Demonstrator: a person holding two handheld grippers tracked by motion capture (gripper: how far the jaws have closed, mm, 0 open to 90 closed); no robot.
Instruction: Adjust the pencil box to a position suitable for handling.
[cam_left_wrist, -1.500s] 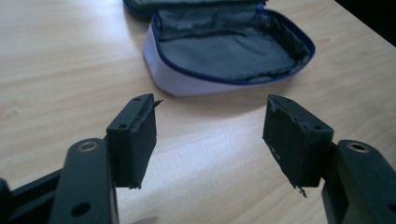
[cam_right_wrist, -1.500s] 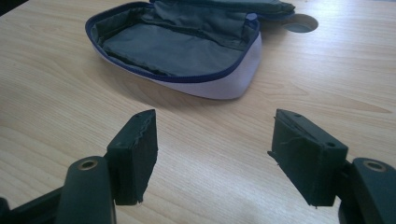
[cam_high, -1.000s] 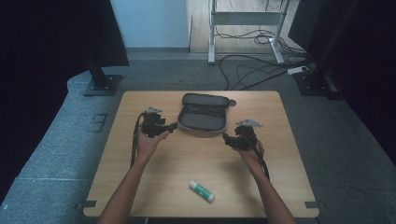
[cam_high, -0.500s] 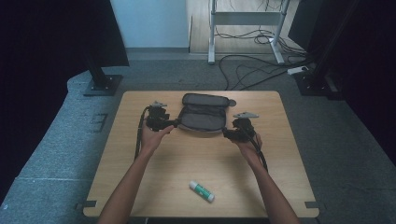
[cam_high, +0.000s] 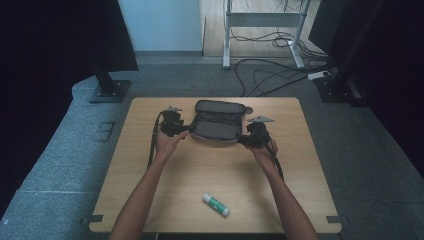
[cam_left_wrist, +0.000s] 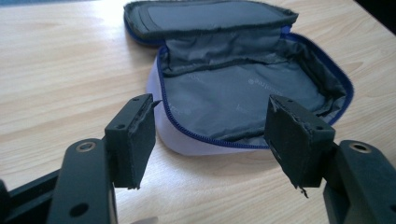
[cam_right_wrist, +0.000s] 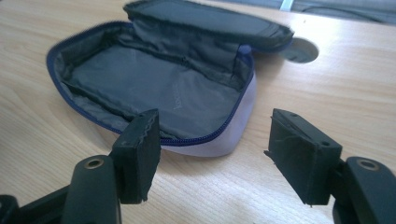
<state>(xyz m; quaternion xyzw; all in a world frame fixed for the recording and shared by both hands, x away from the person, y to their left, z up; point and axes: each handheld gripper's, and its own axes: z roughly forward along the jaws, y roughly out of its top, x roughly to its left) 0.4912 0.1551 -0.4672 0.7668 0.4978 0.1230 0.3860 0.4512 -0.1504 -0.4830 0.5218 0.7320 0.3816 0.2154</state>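
A grey zip pouch (cam_high: 216, 125) lies open at the back middle of the wooden table (cam_high: 150, 200), its lid folded back and its dark lining empty (cam_left_wrist: 243, 93) (cam_right_wrist: 154, 88). My left gripper (cam_high: 186, 131) stands open at the pouch's left end, its jaws wide apart just short of the near rim (cam_left_wrist: 212, 140). At the pouch's right end my right gripper (cam_high: 242, 140) is open too, with the near right corner of the pouch in front of its jaws (cam_right_wrist: 212, 140). A white and green glue stick (cam_high: 216, 205) lies near the table's front edge.
A round cable hole (cam_right_wrist: 299, 50) is in the table top just behind the pouch's right end. Behind the table are a dark stand base (cam_high: 110, 91), a metal frame (cam_high: 262, 20) and cables (cam_high: 280, 75) on the grey floor.
Both grippers have moved inward and forward to the two ends of the pouch. The pouch and the glue stick have not moved.
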